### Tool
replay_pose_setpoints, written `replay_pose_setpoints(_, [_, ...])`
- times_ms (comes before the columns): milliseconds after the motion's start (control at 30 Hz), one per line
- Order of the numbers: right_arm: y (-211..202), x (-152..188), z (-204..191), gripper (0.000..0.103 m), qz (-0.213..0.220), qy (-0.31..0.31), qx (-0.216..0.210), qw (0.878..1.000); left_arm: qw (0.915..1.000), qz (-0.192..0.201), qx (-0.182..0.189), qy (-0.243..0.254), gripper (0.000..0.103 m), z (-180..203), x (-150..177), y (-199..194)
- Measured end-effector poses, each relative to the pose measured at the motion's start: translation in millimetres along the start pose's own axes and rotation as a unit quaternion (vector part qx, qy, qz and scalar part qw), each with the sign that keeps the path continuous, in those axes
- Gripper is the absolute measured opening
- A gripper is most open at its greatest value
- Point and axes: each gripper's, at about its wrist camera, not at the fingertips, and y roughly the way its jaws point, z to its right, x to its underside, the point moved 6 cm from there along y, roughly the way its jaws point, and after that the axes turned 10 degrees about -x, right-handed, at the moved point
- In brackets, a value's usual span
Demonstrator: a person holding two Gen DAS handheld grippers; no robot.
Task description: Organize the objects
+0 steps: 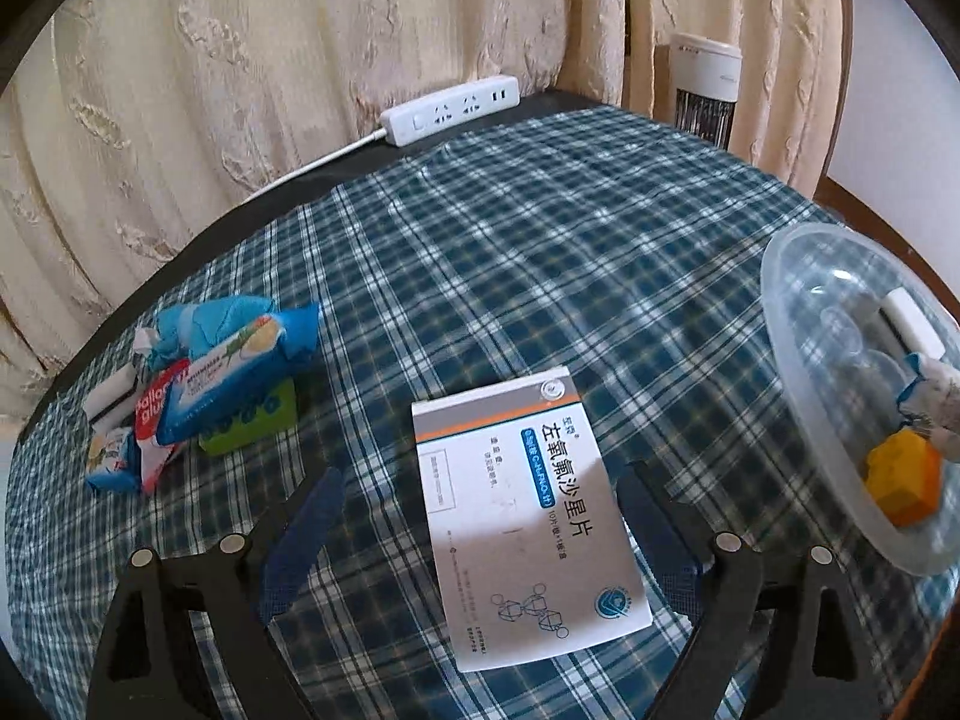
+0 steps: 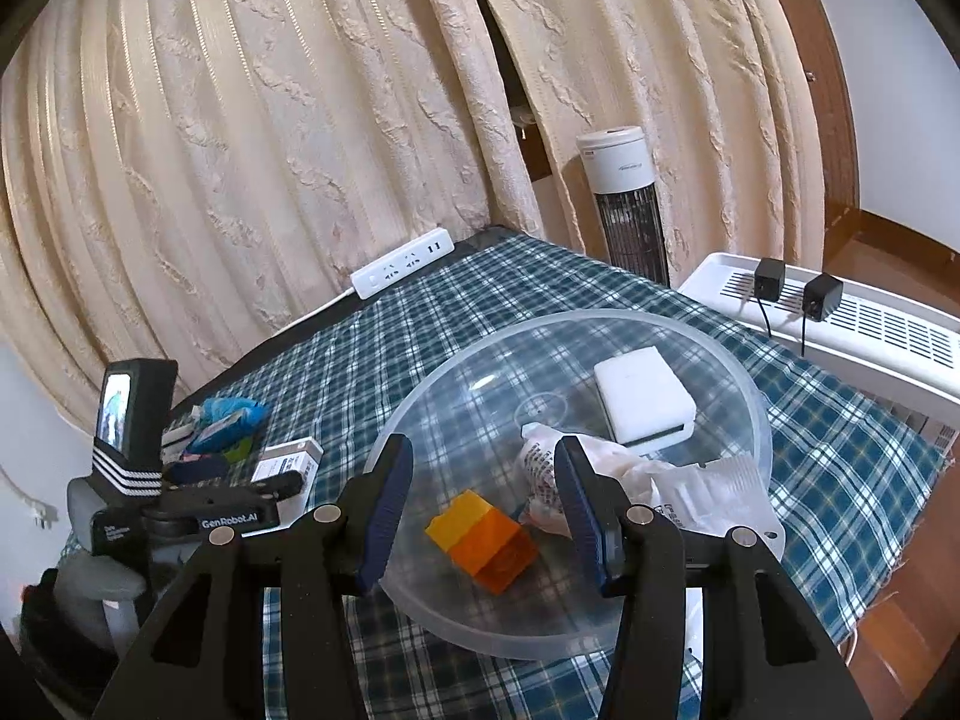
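Note:
A white medicine box (image 1: 528, 516) lies flat on the plaid cloth between the open fingers of my left gripper (image 1: 480, 498). A pile of snack packets and a green block (image 1: 204, 384) sits to its left. A clear plastic bowl (image 1: 798, 372) at the right holds an orange-yellow block (image 1: 903, 480), a white box and a crumpled packet. In the right wrist view my right gripper (image 2: 483, 492) is open and empty over the bowl's near rim (image 2: 492, 636), above the orange-yellow block (image 2: 483, 540). The white box (image 2: 642, 399) and wrappers (image 2: 672, 492) lie in the bowl. The left gripper (image 2: 240, 492) shows at the left.
A white power strip (image 1: 450, 108) lies at the table's far edge against cream curtains. A white tower heater (image 2: 630, 204) stands behind the table. A white appliance with two black adapters (image 2: 840, 324) is at the right.

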Motion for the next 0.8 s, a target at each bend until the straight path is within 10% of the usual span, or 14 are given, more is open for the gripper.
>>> replay_pose_setpoints(100, [-0.2,0.0,0.6,0.051,-0.001,0.000,0.000,1.000,1.0000,-0.008,-0.001,-0.001,0.093,-1.0,3.0,4.7])
replay_pose_setpoints(233, [-0.4,-0.1,0.0,0.051,0.000,0.000,0.000,1.000,0.9996,-0.025,0.010,-0.008,0.067,-1.7,5.7,8.9])
replay_pose_setpoints(800, [-9.0,-5.4,8.8,0.051,0.015,0.010,0.002,1.000,0.9904,0.101,0.071,0.061,0.067,70.7,-50.3,-71.1])
